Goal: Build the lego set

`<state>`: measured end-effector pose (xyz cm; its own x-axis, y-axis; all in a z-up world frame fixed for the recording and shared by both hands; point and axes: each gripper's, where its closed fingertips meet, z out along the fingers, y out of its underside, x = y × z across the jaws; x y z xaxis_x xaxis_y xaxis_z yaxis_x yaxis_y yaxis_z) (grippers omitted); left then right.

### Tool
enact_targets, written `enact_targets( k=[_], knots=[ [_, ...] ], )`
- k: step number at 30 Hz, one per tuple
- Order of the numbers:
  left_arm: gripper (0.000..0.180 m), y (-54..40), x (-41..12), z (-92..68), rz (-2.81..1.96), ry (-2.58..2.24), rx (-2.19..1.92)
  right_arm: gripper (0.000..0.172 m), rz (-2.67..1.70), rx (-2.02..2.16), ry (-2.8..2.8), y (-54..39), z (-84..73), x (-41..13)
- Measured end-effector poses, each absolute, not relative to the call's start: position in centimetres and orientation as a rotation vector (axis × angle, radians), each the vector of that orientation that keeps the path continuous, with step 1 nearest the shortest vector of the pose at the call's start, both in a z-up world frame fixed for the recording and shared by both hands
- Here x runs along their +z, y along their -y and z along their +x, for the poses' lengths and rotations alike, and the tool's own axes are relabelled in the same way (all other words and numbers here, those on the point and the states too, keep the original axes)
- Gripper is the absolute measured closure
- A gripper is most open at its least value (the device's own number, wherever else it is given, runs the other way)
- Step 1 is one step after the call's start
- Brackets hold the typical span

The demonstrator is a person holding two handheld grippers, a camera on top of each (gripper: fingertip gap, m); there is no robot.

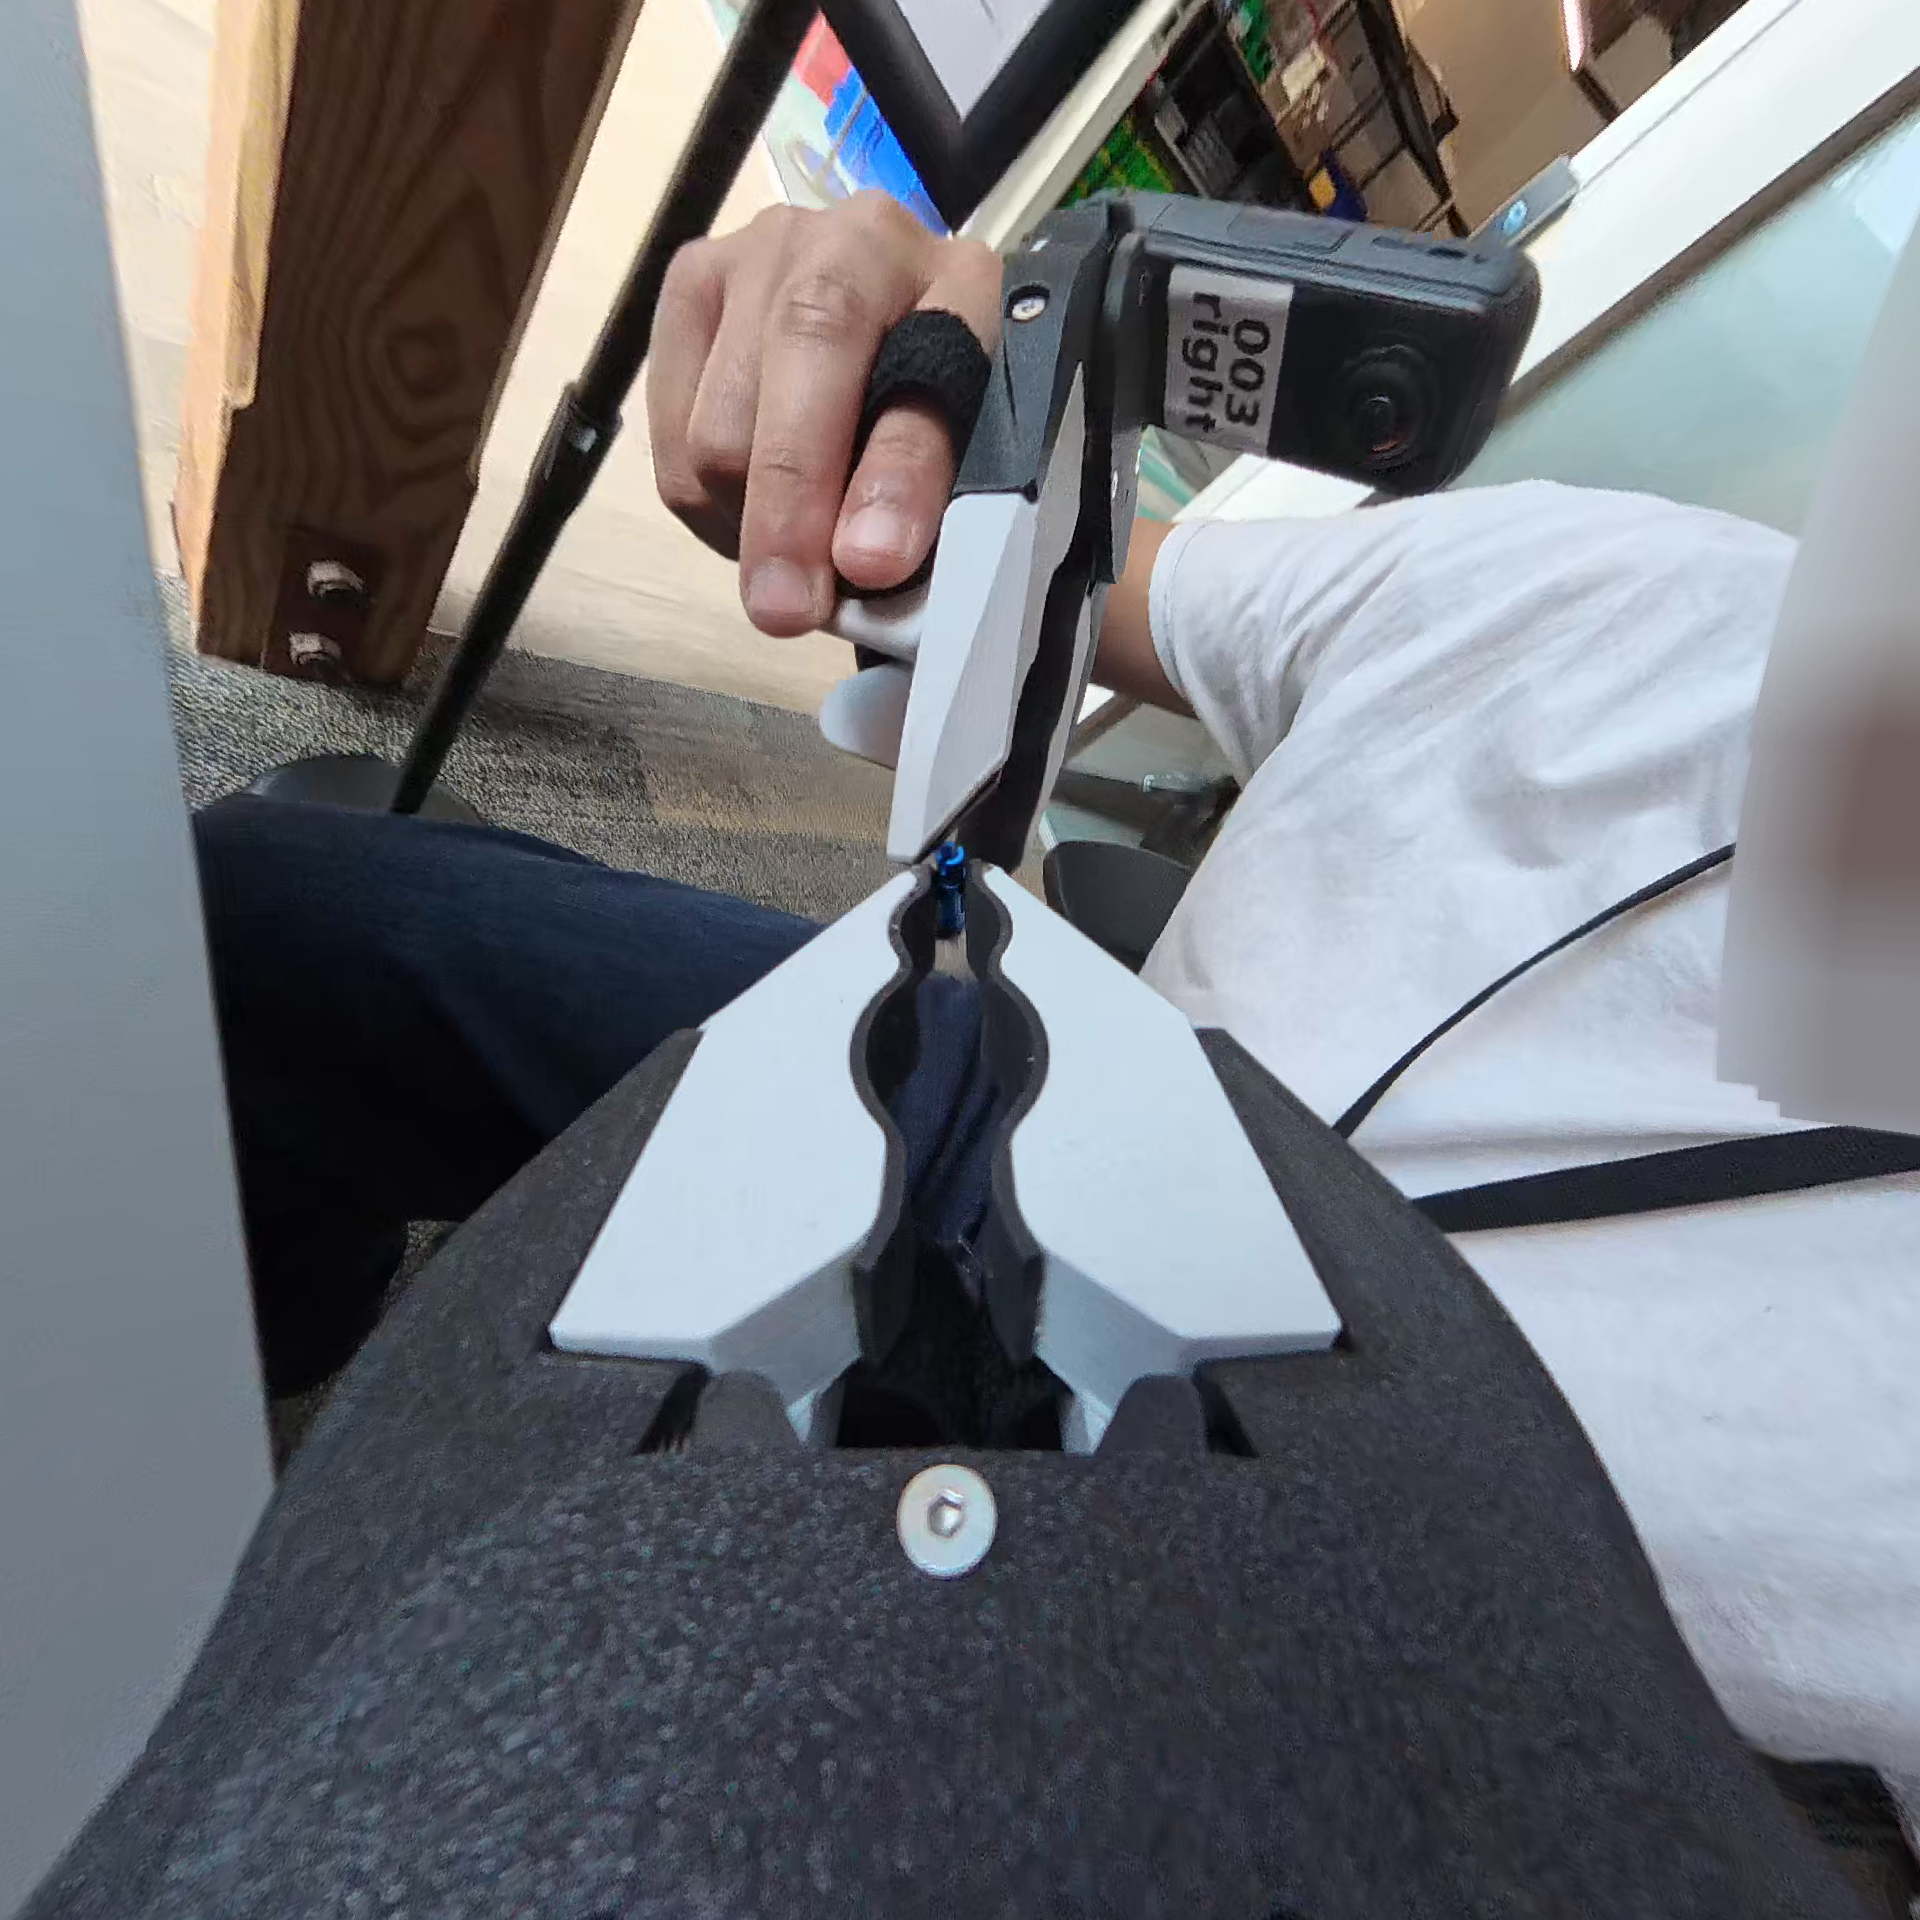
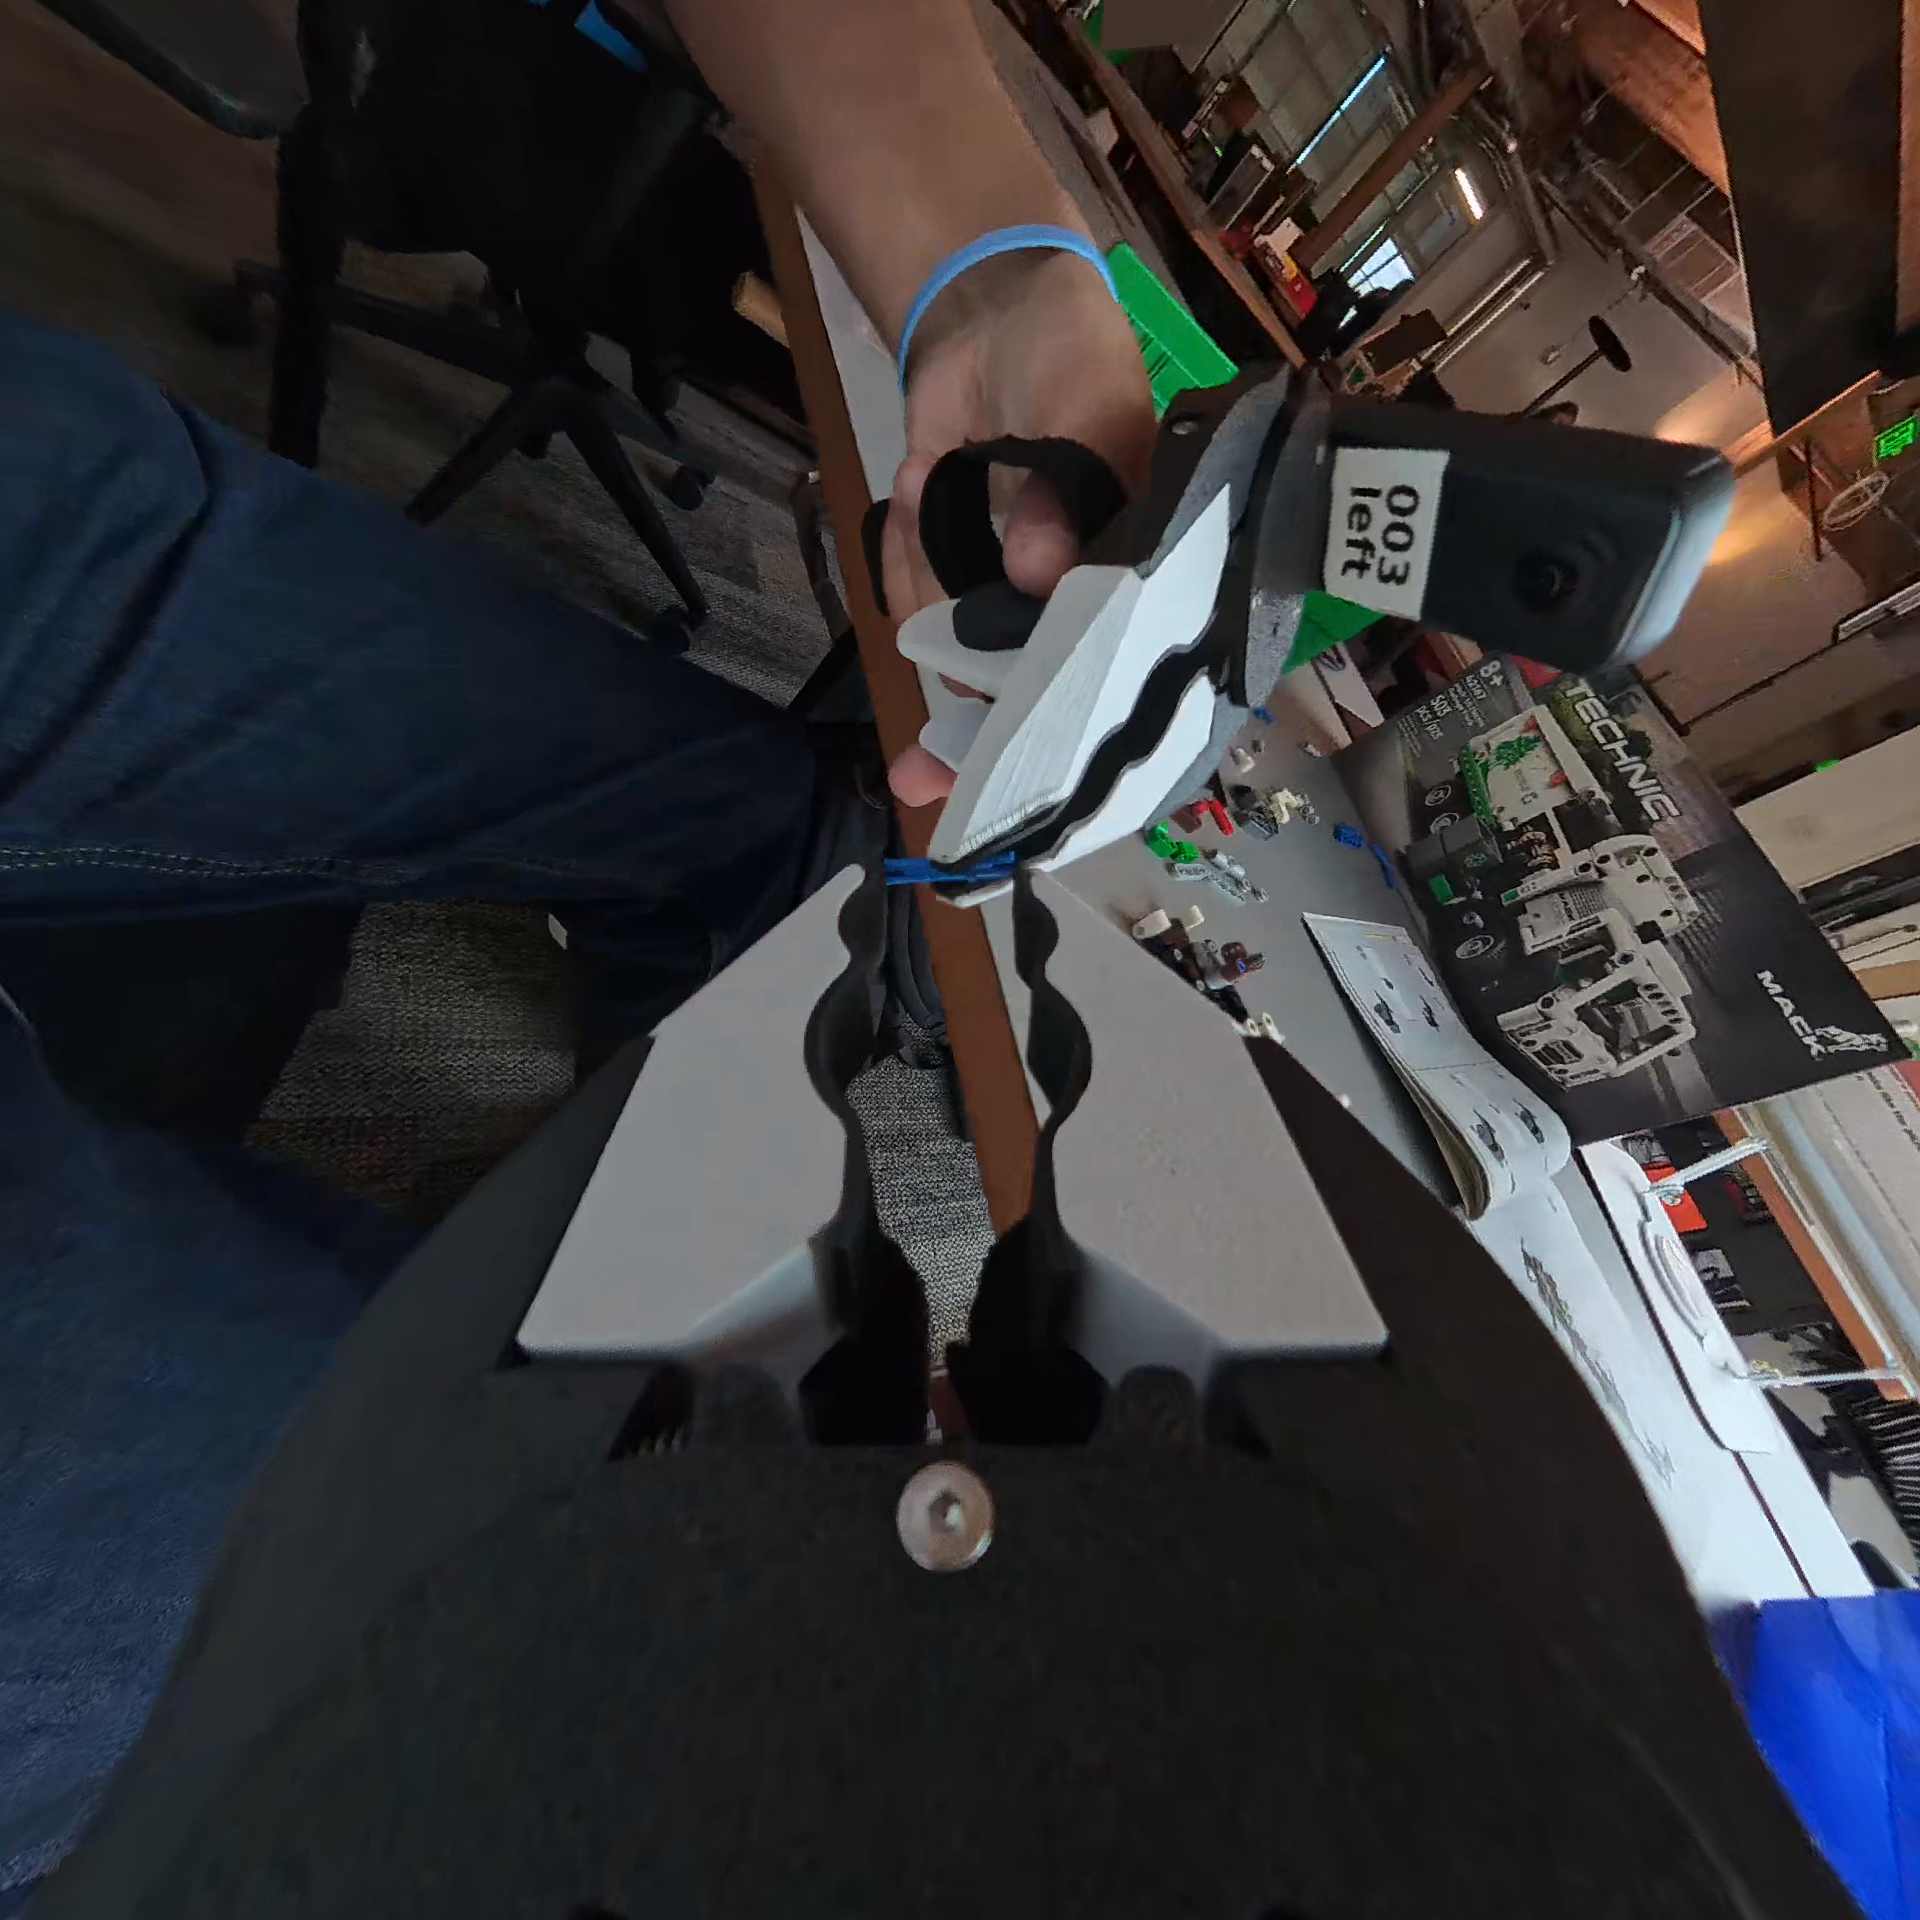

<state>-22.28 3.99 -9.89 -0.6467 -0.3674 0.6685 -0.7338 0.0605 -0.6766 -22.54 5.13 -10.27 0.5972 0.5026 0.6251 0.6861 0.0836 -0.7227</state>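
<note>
Blue pin (image 1: 950, 891), one: left gripper (image 1: 949, 883) pinches it at fingertips, jaws narrow. Right gripper (image 2: 940, 883) jaws open wider around pin's free end; contact unclear. Two grippers, two hands.

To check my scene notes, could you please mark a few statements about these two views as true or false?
1. The left gripper pinches a small blue piece at its fingertips. True.
2. The loose building pieces lie on the carpet. False: they lie on the pale table, beside a dark box.
3. A blue wristband sits above the left hand. True.
4. The right gripper is far from the left one. False: their tips nearly meet at the blue piece.
</note>
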Motion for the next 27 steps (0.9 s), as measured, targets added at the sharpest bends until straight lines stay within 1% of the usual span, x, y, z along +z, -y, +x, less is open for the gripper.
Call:
enact_targets(
  k=[1, 3, 5, 8, 10, 15, 18, 20, 23, 27],
  knots=[
    [0.177, -4.7, -9.5, -21.9, 1.118, 2.007, 1.659, 0.149, -1.566, -0.165, 1.005, -5.9, -22.1, -10.0],
    [0.177, -6.2, -8.7, -20.8, 1.144, 1.987, 1.758, 0.145, -1.567, -0.155, 0.944, -7.3, -20.8, -9.6],
    [0.177, -8.1, -7.6, -19.2, 1.192, 1.957, 1.881, 0.145, -1.526, -0.115, 0.852, -8.4, -19.6, -8.6],
    [0.178, -11.7, -6.0, -16.1, 1.351, 1.882, 2.107, 0.145, -1.498, -0.002, 0.603, -11.0, -17.0, -7.2],
    [0.178, -14.1, -5.2, -14.6, 1.482, 1.795, 2.233, 0.142, -1.489, 0.063, 0.450, -13.4, -15.5, -6.9],
    [0.179, -18.2, -4.3, -13.1, 1.698, 1.550, 2.410, 0.152, -1.431, 0.057, 0.356, -17.1, -13.7, -4.8],
    [0.178, -19.0, -4.3, -13.0, 1.703, 1.566, 2.446, 0.149, -1.500, 0.145, 0.373, -19.1, -13.8, -4.6],
    [0.178, -19.2, -3.5, -13.4, 1.641, 1.623, 2.487, 0.150, -1.555, 0.232, 0.383, -19.9, -14.0, -4.7],
    [0.177, -19.0, -3.1, -14.5, 1.544, 1.818, 2.508, 0.160, -1.588, 0.314, 0.404, -20.1, -14.9, -4.5],
    [0.177, -19.0, -2.7, -15.5, 1.460, 1.927, 2.509, 0.168, -1.622, 0.231, 0.438, -20.3, -16.3, -3.9]
  ],
)
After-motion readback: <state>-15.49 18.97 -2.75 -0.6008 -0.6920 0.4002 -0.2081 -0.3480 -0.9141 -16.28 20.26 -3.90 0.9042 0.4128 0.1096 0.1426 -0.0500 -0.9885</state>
